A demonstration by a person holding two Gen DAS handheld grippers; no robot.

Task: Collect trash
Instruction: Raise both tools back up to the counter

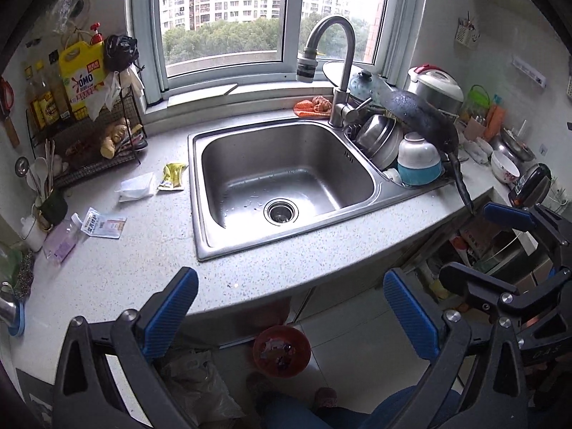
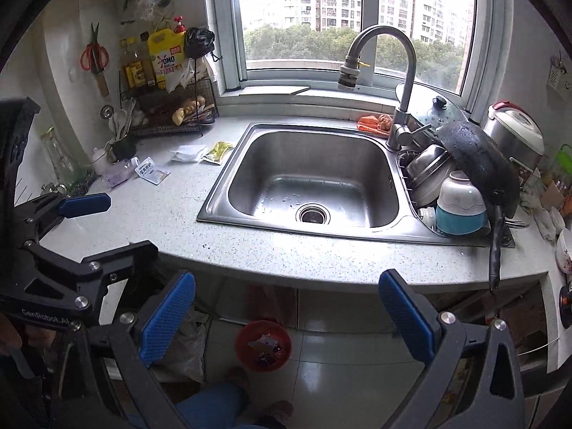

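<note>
Both tongs up off the desk [image 1: 143, 271], side by side in front of the sink [image 1: 286, 175]. Left tongs [image 1: 291, 309] spread wide, nothing between the blue pads. Right tongs [image 2: 287, 307] also wide apart and empty.

Trash on the desk left of the sink: yellow sachet [image 1: 172, 176] just beside the sink rim, white wrapper [image 1: 137, 186] next to it, printed packet [image 1: 103, 222] nearer the front-left, touching a purple pouch [image 1: 61, 241].

Red bin [image 1: 281, 351] on the floor under the desk edge, scraps already inside.

Sink basin empty apart from water drops; dishes and a black pan [image 1: 422, 118] stacked in the right-hand rack.
</note>
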